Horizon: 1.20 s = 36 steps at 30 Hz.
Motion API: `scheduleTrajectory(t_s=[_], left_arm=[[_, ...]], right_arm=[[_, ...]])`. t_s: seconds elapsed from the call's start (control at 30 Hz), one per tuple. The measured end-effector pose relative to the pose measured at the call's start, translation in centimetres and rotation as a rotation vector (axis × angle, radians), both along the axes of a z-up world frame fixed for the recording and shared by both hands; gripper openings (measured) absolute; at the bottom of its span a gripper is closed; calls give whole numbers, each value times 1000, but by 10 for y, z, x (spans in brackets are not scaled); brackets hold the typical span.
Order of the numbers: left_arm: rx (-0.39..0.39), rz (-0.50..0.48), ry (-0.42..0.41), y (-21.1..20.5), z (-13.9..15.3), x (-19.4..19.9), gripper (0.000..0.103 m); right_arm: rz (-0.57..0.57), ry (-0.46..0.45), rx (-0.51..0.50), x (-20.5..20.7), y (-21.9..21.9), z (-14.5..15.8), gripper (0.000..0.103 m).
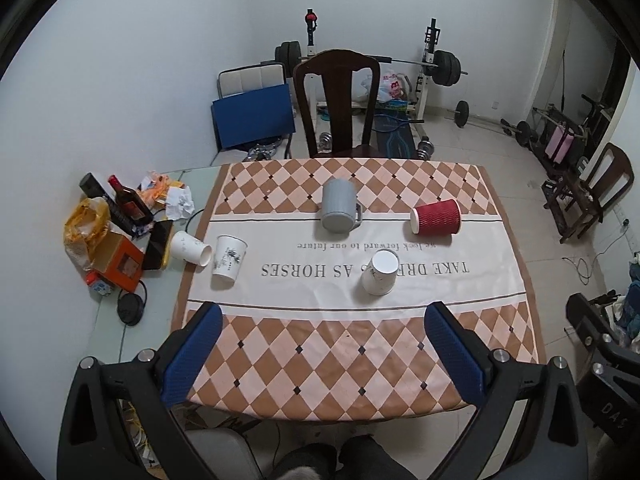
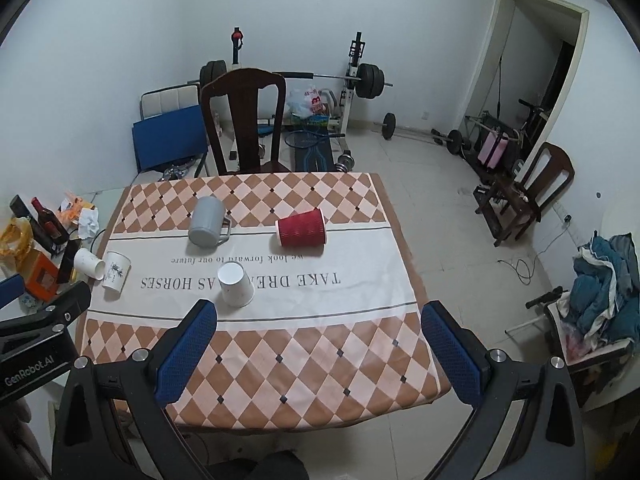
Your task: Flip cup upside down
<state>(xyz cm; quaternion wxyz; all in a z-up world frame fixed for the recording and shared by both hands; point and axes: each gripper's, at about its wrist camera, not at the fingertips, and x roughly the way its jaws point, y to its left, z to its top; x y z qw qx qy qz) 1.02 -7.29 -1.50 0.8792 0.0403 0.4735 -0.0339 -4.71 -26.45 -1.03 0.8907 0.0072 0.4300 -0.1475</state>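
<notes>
No cup had been grasped yet, so the work seemed to stand at its opening step: choosing a cup and reaching for it. The left tongs [image 1: 320, 352] were spread wide and held nothing, low in the frame above the near checked border of the table [image 1: 500, 280]; the right tongs [image 2: 318, 354] were likewise wide open and empty, at the bottom centre of their view.

Which cup was meant could not be told. The red cup [image 1: 436, 217] lay on its side right of centre, its white-rimmed mouth turned toward frame left. The grey mug [image 1: 339, 206] sat at centre and appeared to be already bottom-up, handle to the right. A white paper cup [image 1: 381, 273] stood inverted just below centre, on the printed lettering. At left, another white cup [image 1: 229, 258] stood mouth-up with a dark sprig print, and a plain white cup [image 1: 191, 248] lay tipped over just beside it, off the cloth.

The likeliest candidates were the upright printed cup or the fallen red one. The next move would call for lowering one pair of tongs around the cup's wall, closing gently since paper crushes easily, lifting, rotating and setting it down on its rim
</notes>
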Motion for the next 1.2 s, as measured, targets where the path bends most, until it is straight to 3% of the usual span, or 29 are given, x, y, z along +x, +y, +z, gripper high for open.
scheduleTrajectory(t_s=[0.5,1.2], left_arm=[[1,39,30,2,9,3,103],[10,12,49,-3,4,12,103]], right_arm=[[10,-2,6,4,-8,13,103],[23,25,11,20,-9,-7,103]])
